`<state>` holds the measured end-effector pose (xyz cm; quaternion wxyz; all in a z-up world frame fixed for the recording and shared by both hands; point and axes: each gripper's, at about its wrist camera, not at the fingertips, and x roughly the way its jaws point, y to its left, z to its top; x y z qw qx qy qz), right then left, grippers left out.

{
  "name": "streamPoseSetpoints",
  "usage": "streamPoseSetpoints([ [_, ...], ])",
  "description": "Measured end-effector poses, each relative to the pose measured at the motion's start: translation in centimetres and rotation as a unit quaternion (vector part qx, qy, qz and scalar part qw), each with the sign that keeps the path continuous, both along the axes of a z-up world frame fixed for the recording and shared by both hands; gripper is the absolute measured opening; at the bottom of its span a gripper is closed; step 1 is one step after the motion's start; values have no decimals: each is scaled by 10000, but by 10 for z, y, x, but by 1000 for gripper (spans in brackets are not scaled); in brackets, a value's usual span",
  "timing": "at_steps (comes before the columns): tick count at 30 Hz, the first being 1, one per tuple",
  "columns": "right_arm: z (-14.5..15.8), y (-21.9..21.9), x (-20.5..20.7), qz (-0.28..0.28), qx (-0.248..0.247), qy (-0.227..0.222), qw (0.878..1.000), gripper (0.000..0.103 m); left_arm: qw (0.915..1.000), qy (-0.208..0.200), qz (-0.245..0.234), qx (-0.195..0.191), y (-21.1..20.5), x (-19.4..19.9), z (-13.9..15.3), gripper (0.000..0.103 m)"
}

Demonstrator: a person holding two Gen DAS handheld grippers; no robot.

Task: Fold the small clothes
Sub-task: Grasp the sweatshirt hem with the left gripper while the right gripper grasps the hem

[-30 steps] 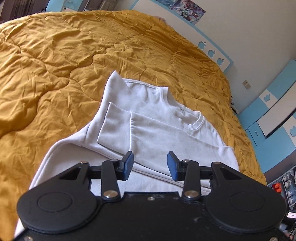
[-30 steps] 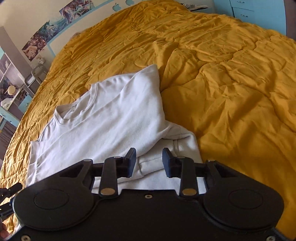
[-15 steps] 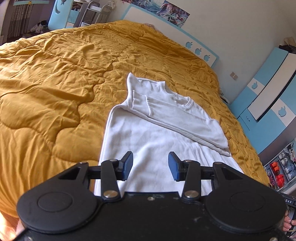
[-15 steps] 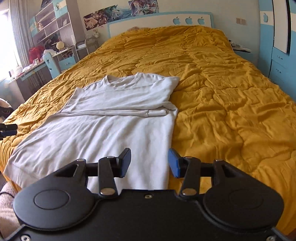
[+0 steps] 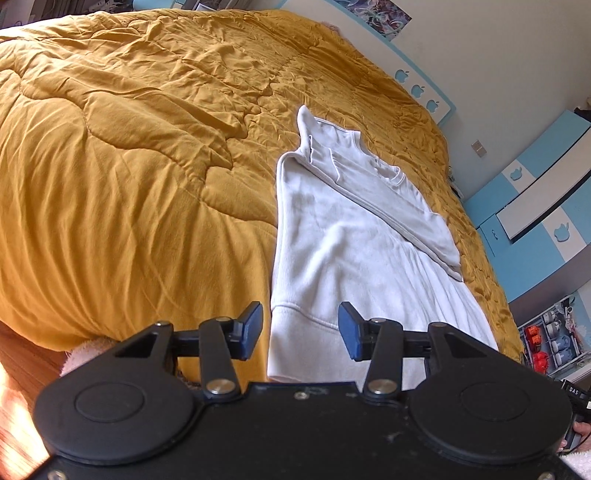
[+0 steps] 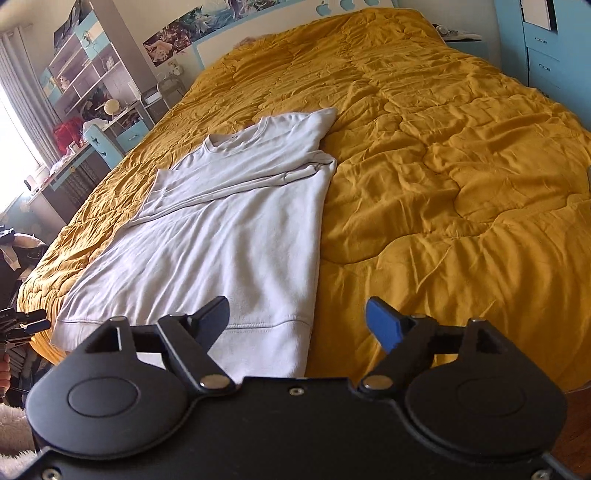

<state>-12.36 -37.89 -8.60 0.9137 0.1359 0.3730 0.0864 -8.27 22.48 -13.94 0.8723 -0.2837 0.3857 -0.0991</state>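
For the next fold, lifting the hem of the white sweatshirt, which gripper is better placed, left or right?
Probably both, one corner each. The left gripper is open at the hem of the sweatshirt; the right gripper, whose jaws have just been opening, straddles the other hem corner. Neither holds cloth yet.

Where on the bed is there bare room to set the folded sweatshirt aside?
The yellow quilt is bare right of the white sweatshirt, out to the bed's edge, and beyond its collar toward the headboard. Its other side, toward the desk, leaves only a narrow strip.
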Motion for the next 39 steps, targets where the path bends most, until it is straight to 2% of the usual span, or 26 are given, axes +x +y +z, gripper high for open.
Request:
streamPoseSetpoints([
  [5,-7,0,3,143,-5,145,9998,85,9996,255,-69,-27,-6,2,-14,47],
  [8,-16,-5,6,153,64,258,9995,82,9992,269,-68,-273,-5,3,-20,47],
  [10,-22,-9,8,145,216,372,9990,70,9985,336,-42,-429,-5,5,-24,47],
  [12,-27,-11,10,162,401,497,9978,66,9981,360,-49,-501,-5,7,-27,47],
  [16,-35,-10,12,225,560,568,9966,64,9979,354,-193,-504,-9,9,-27,46],
  [19,-39,-9,14,356,859,651,9935,54,9976,353,-260,-541,-9,13,-27,46],
  [23,-45,-5,19,410,825,769,9928,54,9975,391,-197,-554,-6,16,-31,46],
  [27,-49,-5,21,460,1001,848,9903,53,9954,300,-185,-891,1,15,-34,45],
  [30,-49,-5,22,598,1203,911,9867,46,9947,163,-316,-962,0,12,-30,41],
  [32,-50,-5,23,576,1186,938,9868,46,9941,130,-313,-1029,0,13,-31,39],
  [34,-54,-6,25,537,1303,998,9850,43,9936,186,-254,-1086,2,14,-32,24],
  [35,-55,-6,26,513,1375,1028,9838,43,9931,192,-238,-1135,4,14,-32,3],
  [37,-54,-6,26,492,1382,1045,9837,42,9909,117,-218,-1325,8,11,-32,3],
  [39,-54,-4,27,478,1299,1042,9849,42,9914,129,-247,-1278,8,11,-31,3],
])
